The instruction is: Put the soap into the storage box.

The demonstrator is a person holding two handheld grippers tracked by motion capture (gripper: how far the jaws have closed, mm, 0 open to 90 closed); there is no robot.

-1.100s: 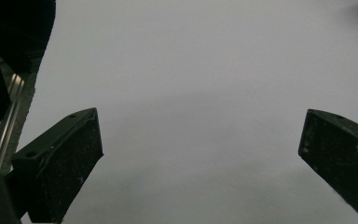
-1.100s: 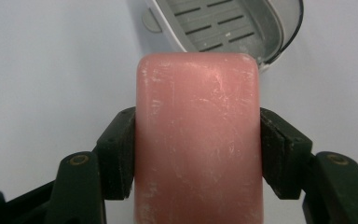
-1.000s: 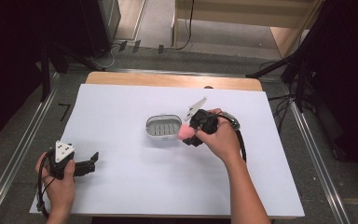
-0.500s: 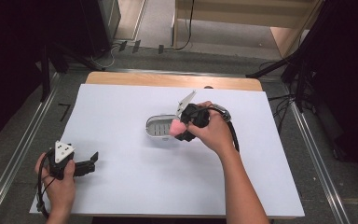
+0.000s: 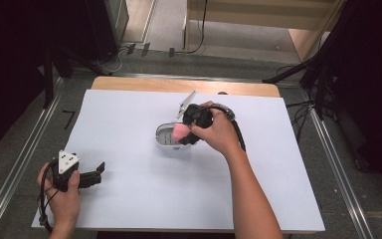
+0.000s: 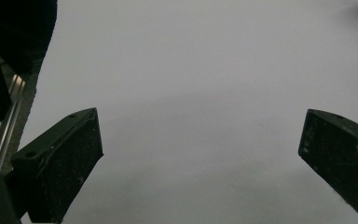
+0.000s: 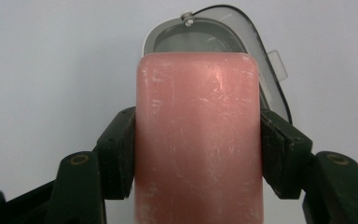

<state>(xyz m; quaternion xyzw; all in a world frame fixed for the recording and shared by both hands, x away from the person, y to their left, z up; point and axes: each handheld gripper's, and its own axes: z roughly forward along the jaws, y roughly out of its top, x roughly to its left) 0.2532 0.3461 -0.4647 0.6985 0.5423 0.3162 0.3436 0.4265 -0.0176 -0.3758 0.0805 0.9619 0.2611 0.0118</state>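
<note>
My right gripper [image 5: 181, 133] is shut on a pink soap bar [image 5: 179, 132], held just over the right end of an oval grey soap dish [image 5: 165, 137] in the middle of the white table. In the right gripper view the pink soap bar [image 7: 198, 140] sits clamped between both black fingers [image 7: 116, 156], with the grey soap dish [image 7: 214, 35] and its clear lid right beyond it. My left gripper [image 5: 98, 172] rests low at the table's front left, open, with nothing between its fingers [image 6: 60, 163].
The white sheet [image 5: 129, 199] covers most of the wooden table [image 5: 129, 83], whose bare edge shows at the back. Metal rails [image 5: 20, 169] run along both sides. Dark equipment and cables stand beyond the far edge.
My right gripper has carried the pink soap leftward, from the dish's right side to over the dish. The left gripper has stayed put.
</note>
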